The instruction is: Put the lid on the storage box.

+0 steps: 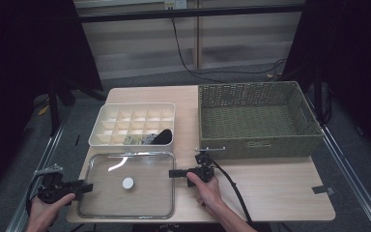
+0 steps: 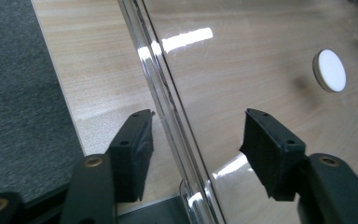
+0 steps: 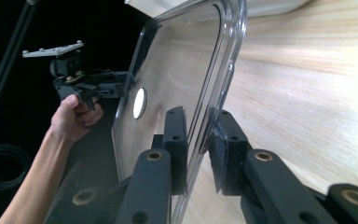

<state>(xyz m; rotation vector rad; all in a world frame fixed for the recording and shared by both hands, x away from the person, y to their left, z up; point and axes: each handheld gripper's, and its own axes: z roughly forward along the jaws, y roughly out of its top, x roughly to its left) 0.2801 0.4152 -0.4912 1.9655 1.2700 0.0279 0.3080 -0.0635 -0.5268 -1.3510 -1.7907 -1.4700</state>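
Clear lid (image 1: 125,183): glossy, rounded rectangle, white round knob (image 1: 128,183).

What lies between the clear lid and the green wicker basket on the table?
Bare wooden table and the right gripper, which reaches across that gap to the clear lid at its right rim. The green wicker basket stands apart, as the high view shows.

Dim room, overhead glare on clear lid (image 2: 242,84); tabletop (image 3: 317,79) prob motion-blurred

A clear lid (image 1: 125,183) with a white round knob (image 1: 128,183) is seen on the pale wood-grain worktop (image 1: 270,188); the woven basket (image 1: 258,121) is olive green, the divided tray (image 1: 133,123) cream.
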